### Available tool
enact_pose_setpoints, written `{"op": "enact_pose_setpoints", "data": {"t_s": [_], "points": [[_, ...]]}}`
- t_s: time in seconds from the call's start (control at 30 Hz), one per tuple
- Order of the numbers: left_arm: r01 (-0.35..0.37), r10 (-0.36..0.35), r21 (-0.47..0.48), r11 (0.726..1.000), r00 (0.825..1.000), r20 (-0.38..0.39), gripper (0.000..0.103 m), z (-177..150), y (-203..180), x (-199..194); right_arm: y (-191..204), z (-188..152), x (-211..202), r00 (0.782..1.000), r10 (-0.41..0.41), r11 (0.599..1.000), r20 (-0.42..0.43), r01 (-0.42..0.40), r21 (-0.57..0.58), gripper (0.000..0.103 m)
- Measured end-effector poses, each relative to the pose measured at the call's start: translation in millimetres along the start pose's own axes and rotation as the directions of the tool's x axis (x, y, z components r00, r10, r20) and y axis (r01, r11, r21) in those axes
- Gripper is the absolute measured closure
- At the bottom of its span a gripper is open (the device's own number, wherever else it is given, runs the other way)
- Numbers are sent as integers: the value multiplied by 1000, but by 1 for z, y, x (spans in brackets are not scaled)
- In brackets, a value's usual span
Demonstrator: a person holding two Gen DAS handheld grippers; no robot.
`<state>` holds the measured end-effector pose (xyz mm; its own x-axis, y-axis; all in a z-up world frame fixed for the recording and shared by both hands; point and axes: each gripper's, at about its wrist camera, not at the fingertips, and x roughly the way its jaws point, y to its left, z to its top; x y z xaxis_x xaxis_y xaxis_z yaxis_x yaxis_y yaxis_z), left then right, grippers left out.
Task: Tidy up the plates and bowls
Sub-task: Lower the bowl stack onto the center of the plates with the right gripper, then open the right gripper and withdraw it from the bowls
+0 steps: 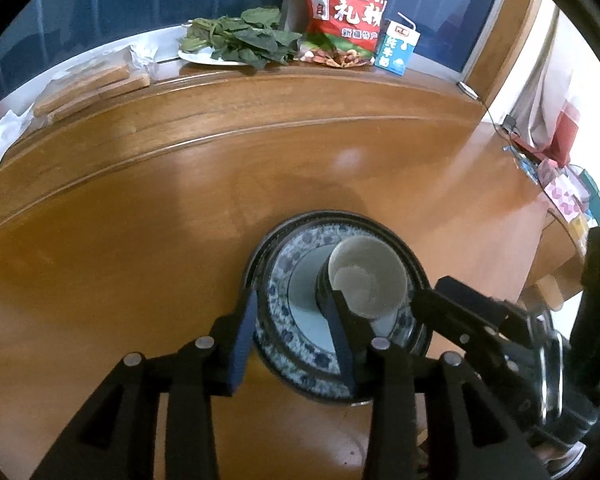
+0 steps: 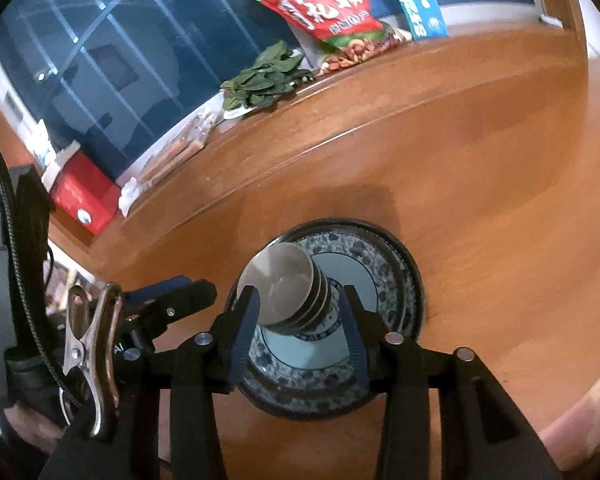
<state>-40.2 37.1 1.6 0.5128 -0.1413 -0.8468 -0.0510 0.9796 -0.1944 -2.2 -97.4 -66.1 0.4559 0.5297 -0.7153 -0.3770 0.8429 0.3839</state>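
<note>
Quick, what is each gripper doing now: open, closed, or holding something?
Left gripper: open above the plates, holding nothing.
Right gripper: open around the stacked bowls, not clamped.

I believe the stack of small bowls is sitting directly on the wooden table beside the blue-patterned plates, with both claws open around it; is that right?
Not quite: the stack of small bowls sits on top of the blue-patterned plates, not beside them on the wooden table, as the right wrist view shows. Both the left claw and right claw are indeed open.

Along the wooden table's (image 1: 140,240) far edge lay wrapped biscuits (image 1: 88,84), leafy greens (image 1: 244,40) (on a white dish), a red snack bag (image 1: 346,12) and a milk carton (image 1: 396,46).
</note>
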Motion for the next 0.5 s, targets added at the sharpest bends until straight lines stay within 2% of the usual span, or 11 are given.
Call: {"op": "enact_pose_setpoints", "data": {"t_s": [0.17,0.23,0.4,0.5], "points": [[-9,9,16,1000,1000,-4,60,-10,-2,-2,15,-14,-13,997,-60,993,41,64,-96,55],[-10,10,22,1000,1000,-7,56,-14,-3,-2,18,-19,-16,996,-80,989,44,85,-119,55],[-33,33,40,999,999,-15,49,-21,-7,2,16,-26,-20,993,-103,989,53,108,-98,55],[-34,35,42,999,999,-20,49,-25,-7,3,13,-29,-20,992,-112,990,50,116,-86,54]]}}
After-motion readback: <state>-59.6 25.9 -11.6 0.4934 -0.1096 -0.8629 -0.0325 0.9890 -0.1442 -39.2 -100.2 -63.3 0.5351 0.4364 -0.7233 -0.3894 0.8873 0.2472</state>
